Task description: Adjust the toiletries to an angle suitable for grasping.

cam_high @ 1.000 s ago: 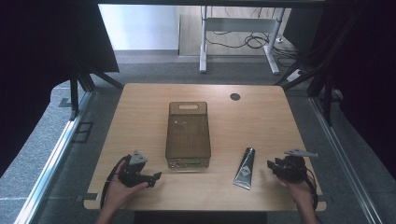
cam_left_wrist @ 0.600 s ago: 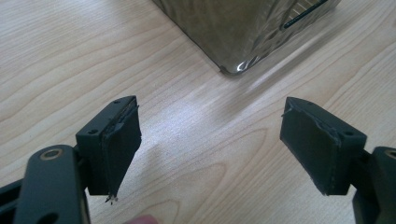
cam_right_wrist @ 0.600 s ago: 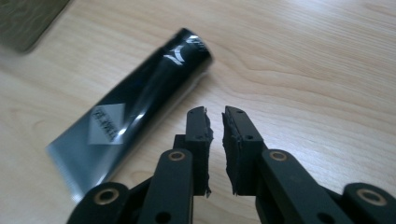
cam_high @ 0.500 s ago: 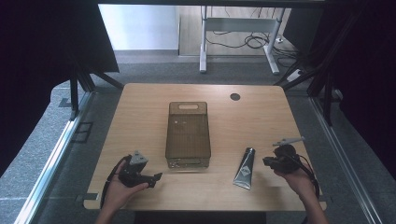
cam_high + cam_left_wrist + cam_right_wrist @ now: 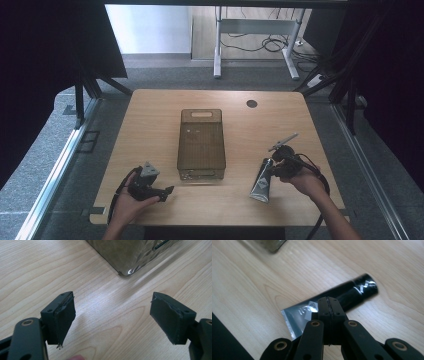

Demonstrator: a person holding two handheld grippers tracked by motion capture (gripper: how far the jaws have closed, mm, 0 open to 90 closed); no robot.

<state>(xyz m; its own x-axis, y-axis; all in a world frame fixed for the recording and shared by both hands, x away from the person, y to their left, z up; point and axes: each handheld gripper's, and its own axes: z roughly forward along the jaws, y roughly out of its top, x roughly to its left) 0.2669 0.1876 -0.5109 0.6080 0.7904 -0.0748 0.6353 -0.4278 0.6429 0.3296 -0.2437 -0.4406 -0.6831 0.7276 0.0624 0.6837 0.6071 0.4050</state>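
The pale wooden surface [image 5: 150,120] stands on grey carpet, dark curtains at both sides and a white desk frame [image 5: 255,30] behind. At its near left the left hand-held gripper [image 5: 167,190] rests with jaws wide, nothing between them. A smoky translucent bin [image 5: 201,145] sits mid-surface. Right of it lies the black-and-silver tube [image 5: 262,181]. The right hand-held gripper [image 5: 276,170], jaws just closed together and empty, has moved inward to hover at the tube's cap end.
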